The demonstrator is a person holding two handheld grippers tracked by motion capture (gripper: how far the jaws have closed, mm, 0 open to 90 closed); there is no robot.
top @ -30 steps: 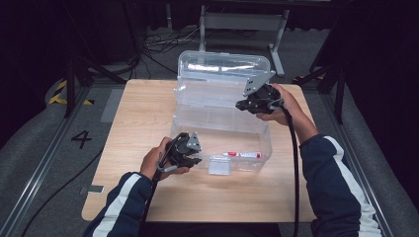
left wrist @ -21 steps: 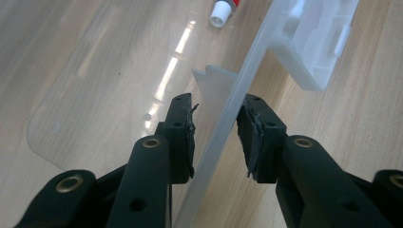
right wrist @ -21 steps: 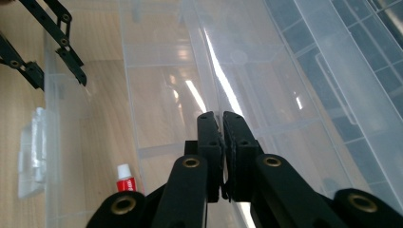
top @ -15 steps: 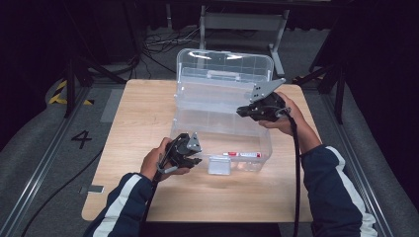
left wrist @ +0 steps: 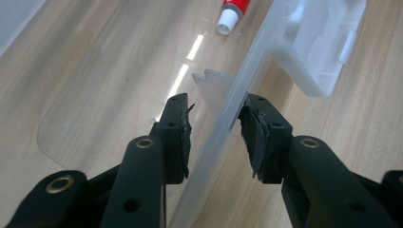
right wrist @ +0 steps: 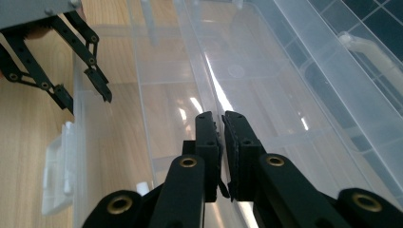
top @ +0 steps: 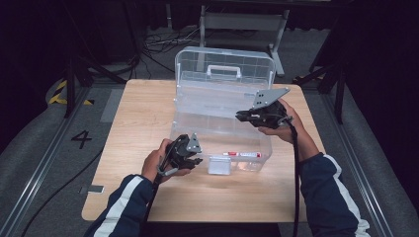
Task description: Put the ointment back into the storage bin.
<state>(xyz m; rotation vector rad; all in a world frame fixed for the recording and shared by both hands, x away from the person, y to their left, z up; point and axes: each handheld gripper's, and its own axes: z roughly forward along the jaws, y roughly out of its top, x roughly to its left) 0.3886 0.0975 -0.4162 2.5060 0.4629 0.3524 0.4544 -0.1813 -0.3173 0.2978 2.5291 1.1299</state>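
A clear plastic storage box (top: pixel 197 129) stands on the wooden table with its lid (top: pixel 225 66) raised at the back. A red-and-white tube (top: pixel 242 154) (left wrist: pixel 234 8) lies on the box floor near the front wall. My left gripper (top: pixel 190 150) (left wrist: pixel 214 130) is open, and its jaws straddle the box's front wall (left wrist: pixel 228 118) without pinching it. My right gripper (top: pixel 242 116) (right wrist: pixel 221 124) hovers over the box's right half. Its jaws are shut on the rim of a clear inner tray (right wrist: pixel 195 61).
The white front latch (top: pixel 219 165) (left wrist: pixel 323 45) (right wrist: pixel 57 166) hangs outside the front wall, just right of my left gripper. The lid's handle (top: pixel 224 71) (right wrist: pixel 375 52) is at the back. Bare wooden tabletop (top: pixel 143 113) lies left of and in front of the box.
My right gripper has come down and toward the person over the box's right side. My left gripper has stayed at the front wall.
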